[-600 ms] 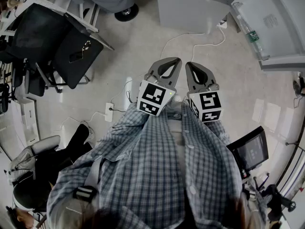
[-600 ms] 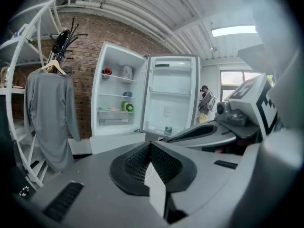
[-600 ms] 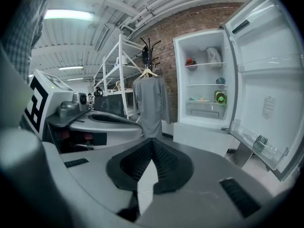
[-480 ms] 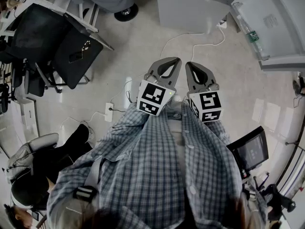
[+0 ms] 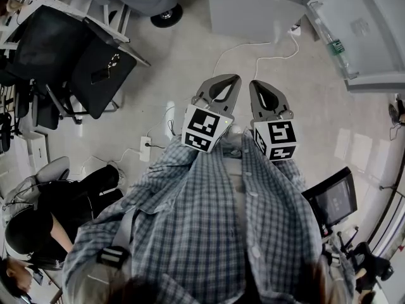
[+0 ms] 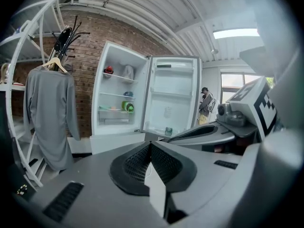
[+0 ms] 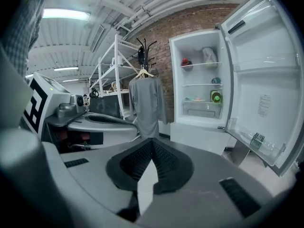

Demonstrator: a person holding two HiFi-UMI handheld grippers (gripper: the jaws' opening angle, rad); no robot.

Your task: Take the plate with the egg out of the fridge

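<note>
Since the earlier frames only a seated person has shifted. The left gripper and right gripper are kept side by side, jaws closed together on nothing, so the approach is judged not begun. The plate, barely discernible, is located on the third shelf of the open fridge, left of a green item; the floor between is crossed by white cables.

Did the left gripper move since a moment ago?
No. The left gripper sits just as far from the white power strip as before, pointing the same way.

Two tools, one fridge
</note>
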